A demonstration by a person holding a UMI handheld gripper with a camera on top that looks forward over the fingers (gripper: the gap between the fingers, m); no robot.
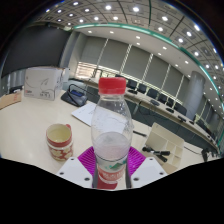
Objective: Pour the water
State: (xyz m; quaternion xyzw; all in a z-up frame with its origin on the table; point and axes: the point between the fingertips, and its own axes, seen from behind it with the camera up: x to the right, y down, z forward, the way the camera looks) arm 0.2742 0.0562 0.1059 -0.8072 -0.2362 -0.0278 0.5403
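Observation:
A clear plastic water bottle [112, 135] with a red cap and a red-and-green label stands upright between my gripper's [112, 163] two magenta pads [84, 158], which press on its lower part from both sides. It looks lifted a little above the white table [30, 125]. A pale mug [61, 144] with a red pattern stands on the table just left of the bottle, apart from it and open at the top.
A white cardboard box [40, 83] and a dark laptop-like thing [76, 96] sit further back on the left. A white box-shaped object [166, 142] lies right of the bottle. Office chairs and windows line the far side of the room.

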